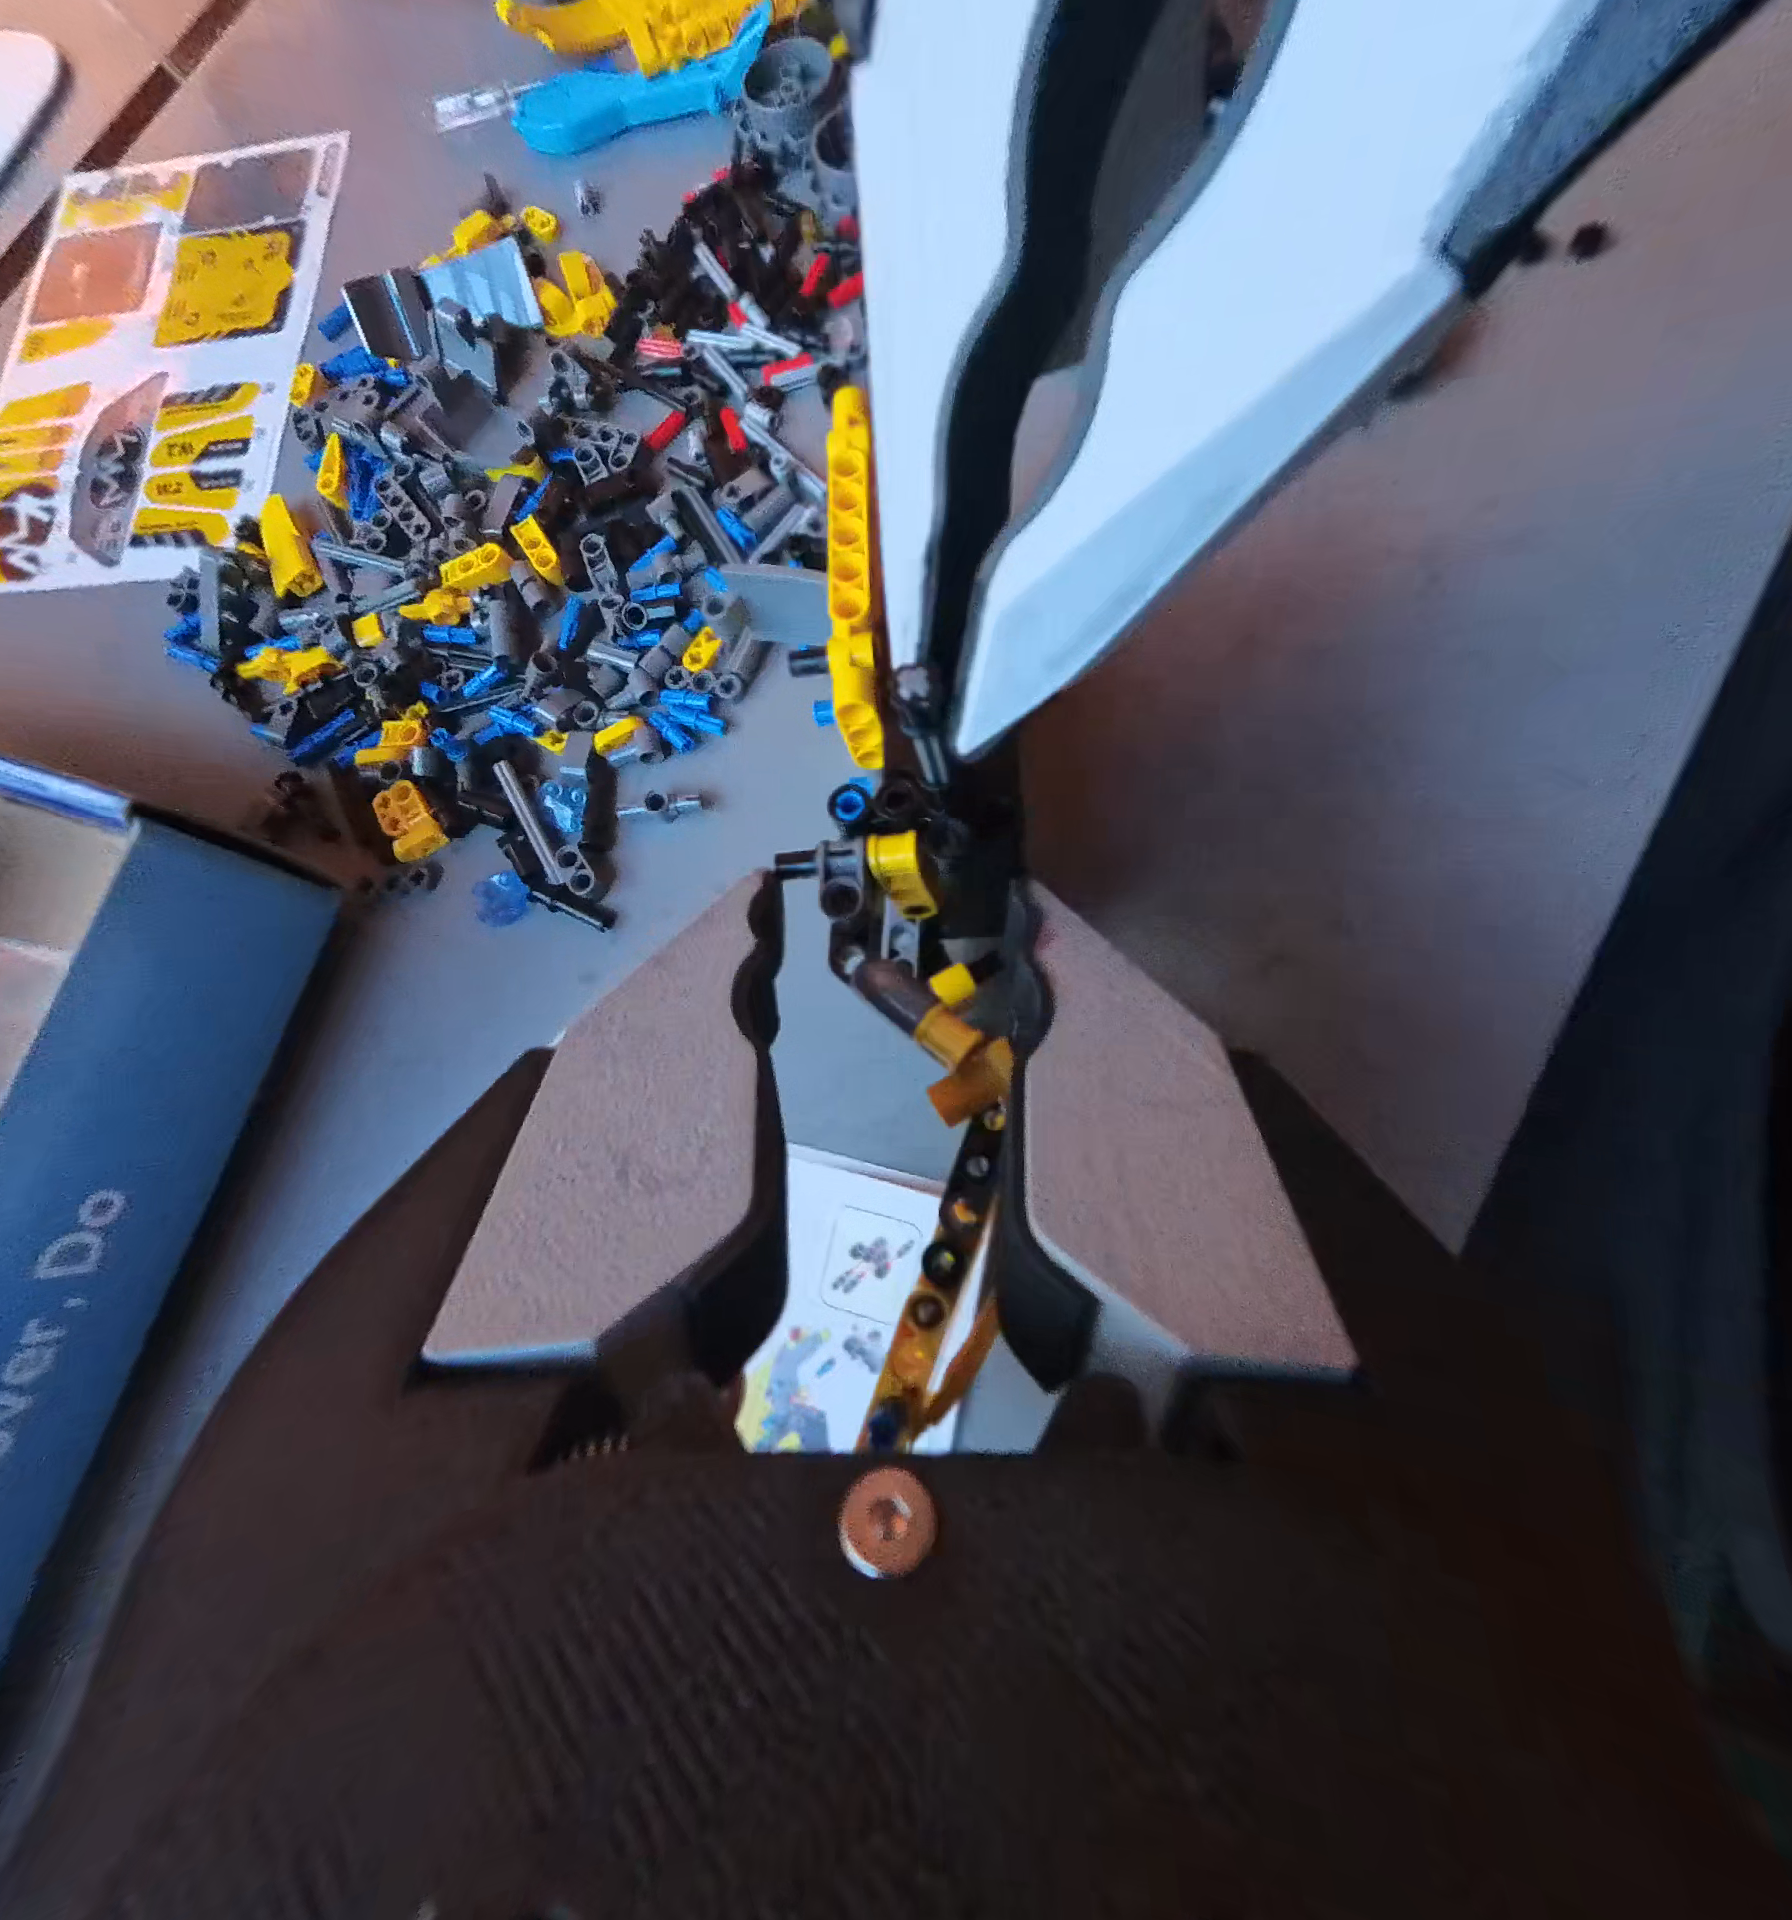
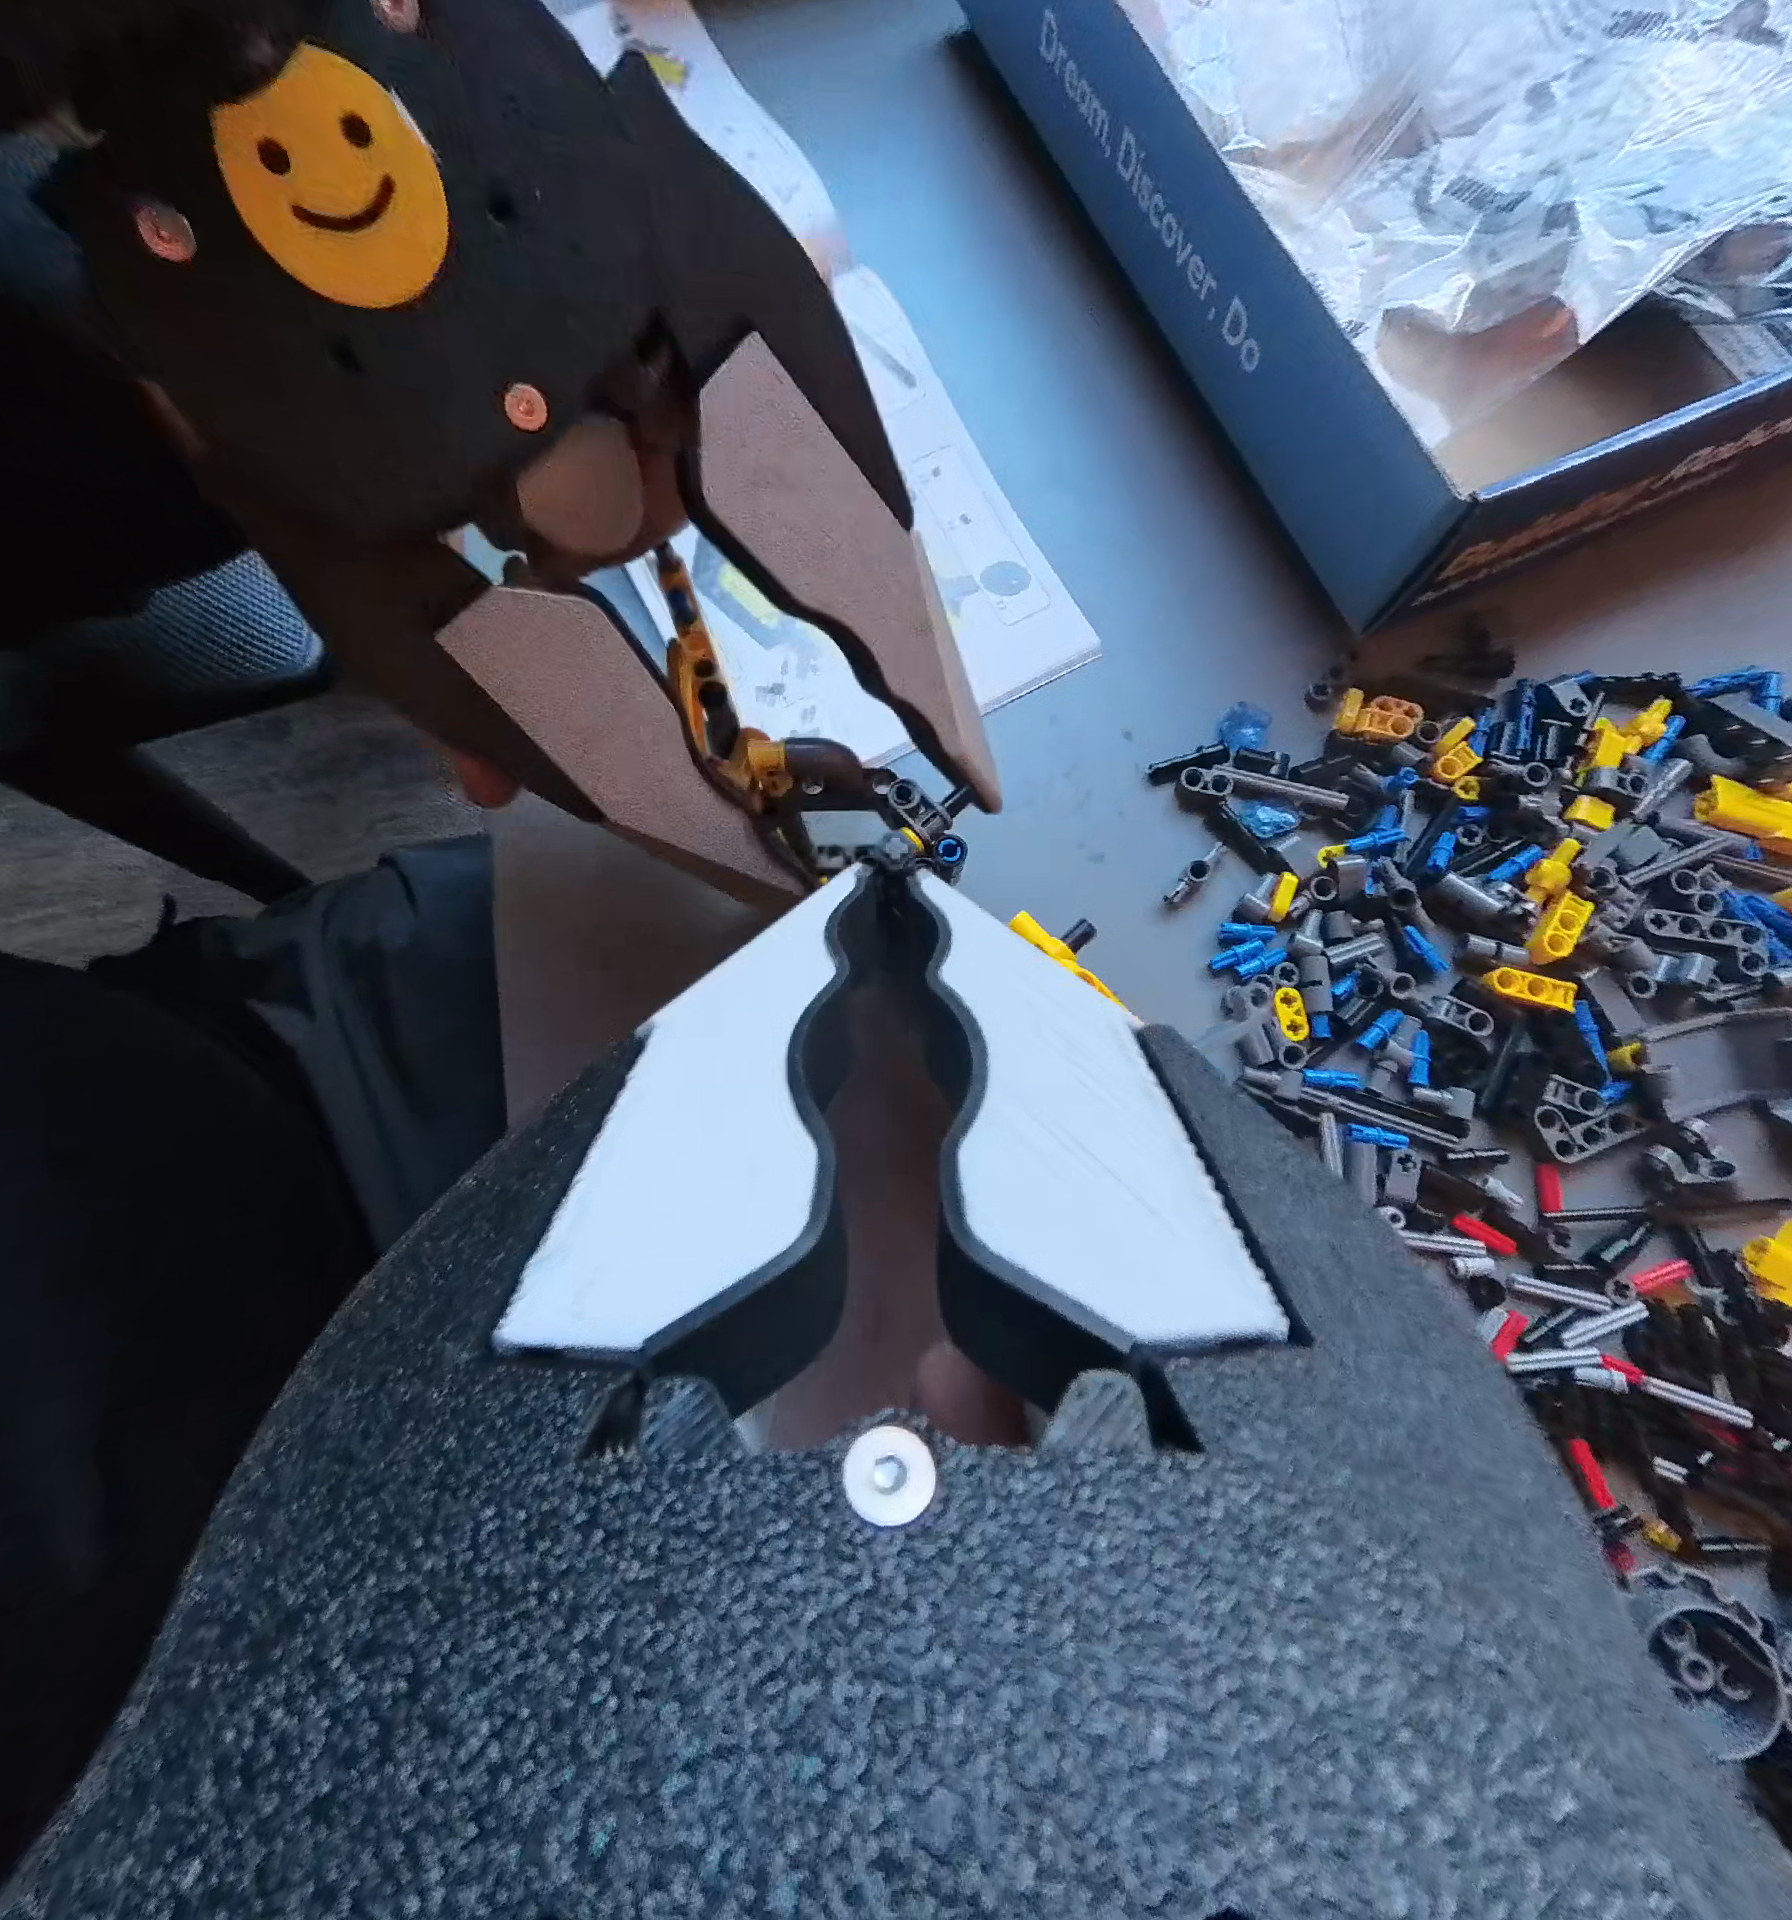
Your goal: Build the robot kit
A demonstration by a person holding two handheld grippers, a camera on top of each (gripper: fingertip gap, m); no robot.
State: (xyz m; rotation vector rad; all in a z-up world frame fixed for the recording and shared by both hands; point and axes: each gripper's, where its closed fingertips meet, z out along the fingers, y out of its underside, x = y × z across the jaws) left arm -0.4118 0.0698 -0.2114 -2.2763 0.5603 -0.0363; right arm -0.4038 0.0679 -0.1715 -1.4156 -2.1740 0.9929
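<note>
My left gripper (image 1: 897,894), with brown fingers, is shut on a small assembly (image 1: 897,883) of yellow, black and grey building pieces with a long yellow beam (image 1: 939,1247) running back between the fingers. It holds the assembly above the grey table. My right gripper (image 2: 887,871), with white fingers, is shut at its tips on a small black pin (image 2: 894,850) at the assembly's end (image 2: 923,826). In the left wrist view the right gripper (image 1: 928,727) comes in from above. The left gripper (image 2: 897,842) also shows in the right wrist view, with a yellow smiley badge on it.
A big pile of loose pieces (image 1: 559,582) (image 2: 1546,987) lies on the table, with a long yellow beam (image 1: 850,561) at its edge. A sticker sheet (image 1: 133,364), a blue tool (image 1: 643,104), an open dark box (image 2: 1235,343) with plastic bags and an instruction booklet (image 2: 975,582) lie around. Tip to tip, the grippers are about 4 cm apart.
</note>
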